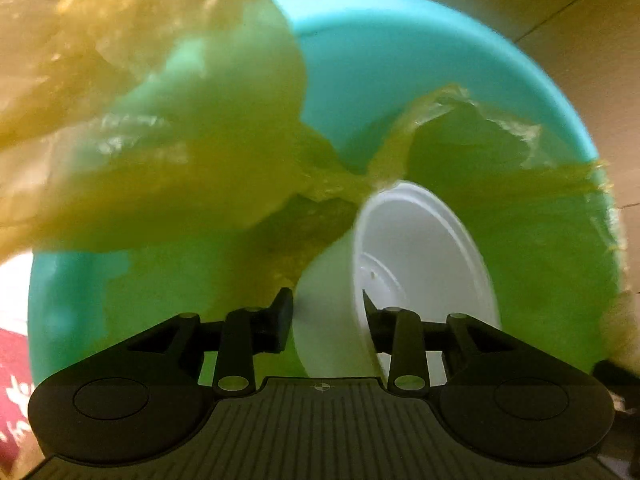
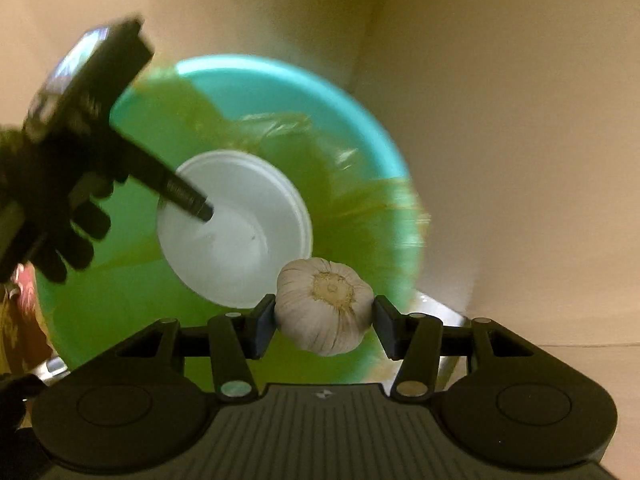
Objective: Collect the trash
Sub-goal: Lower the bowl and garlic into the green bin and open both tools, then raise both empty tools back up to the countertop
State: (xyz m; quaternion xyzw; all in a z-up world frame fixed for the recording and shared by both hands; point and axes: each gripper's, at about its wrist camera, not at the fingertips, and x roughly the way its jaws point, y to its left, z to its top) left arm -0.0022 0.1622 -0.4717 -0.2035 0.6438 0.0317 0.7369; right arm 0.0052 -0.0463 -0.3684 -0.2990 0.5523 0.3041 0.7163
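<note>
Item: garlic bulb, clamped in my right tongs, poised over the lined teal bin. Left tongs spread, apparently straddling the foam cup's wall, nearer the bin.

Translucent yellow plastic bag liner: blurred, runs off the left wrist view's left and top edges; covers much of the round turquoise plastic bin.

White foam bowl: lower part hidden behind the left gripper; its right finger sits inside the bowl, contact unclear.

Right wrist view: left gripper blurred; black-gloved hand cut by left edge. Bin's lower rim hidden behind the right gripper.

Red patterned item, lower left: cropped, unidentifiable.
</note>
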